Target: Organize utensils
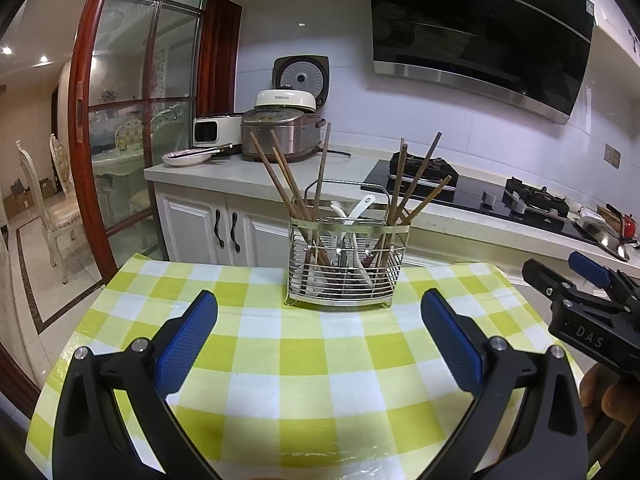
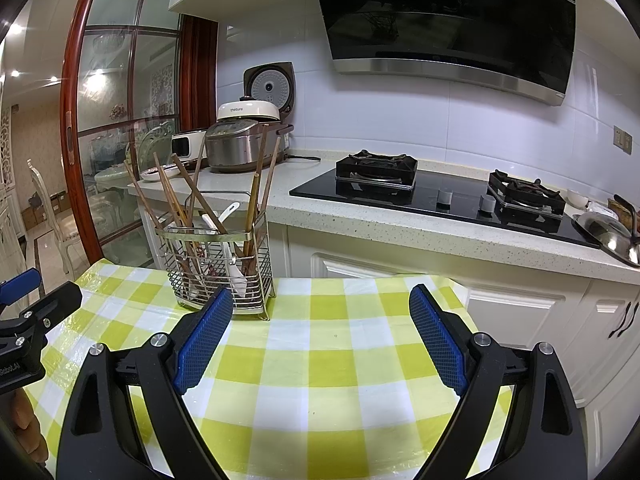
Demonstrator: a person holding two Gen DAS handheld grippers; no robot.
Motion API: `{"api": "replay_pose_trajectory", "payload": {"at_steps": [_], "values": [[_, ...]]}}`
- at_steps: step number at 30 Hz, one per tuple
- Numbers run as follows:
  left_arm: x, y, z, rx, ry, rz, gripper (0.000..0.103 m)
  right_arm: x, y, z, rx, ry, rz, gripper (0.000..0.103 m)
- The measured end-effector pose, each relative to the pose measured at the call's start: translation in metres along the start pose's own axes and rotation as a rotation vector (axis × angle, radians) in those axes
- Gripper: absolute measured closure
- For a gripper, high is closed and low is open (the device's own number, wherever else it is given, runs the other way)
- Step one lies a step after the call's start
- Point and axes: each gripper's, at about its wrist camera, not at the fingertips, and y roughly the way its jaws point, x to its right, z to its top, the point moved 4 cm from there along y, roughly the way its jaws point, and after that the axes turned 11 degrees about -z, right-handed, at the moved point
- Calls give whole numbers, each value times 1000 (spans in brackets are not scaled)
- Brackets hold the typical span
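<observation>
I see a yellow-green checked tablecloth beneath a wire utensil caddy; its spoons are half hidden. My left gripper and right gripper gape empty.

White-tiled kitchen wall, black range hood, perhaps dining room beyond.

Right tongs (jaws wide) near utensil rack.

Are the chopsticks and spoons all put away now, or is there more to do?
Looks nearly done: the chopsticks and white spoons stand in the wire caddy. Both the left gripper and right gripper are open and hold nothing. No utensils remain on the checked tablecloth.
</observation>
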Motion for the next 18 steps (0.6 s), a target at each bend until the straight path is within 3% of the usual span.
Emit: {"api": "replay_pose_trajectory", "payload": {"at_steps": [18], "values": [[-8,3,-3,-18,-19,0,4,0,3,-6,-9,-2,0,19]]}}
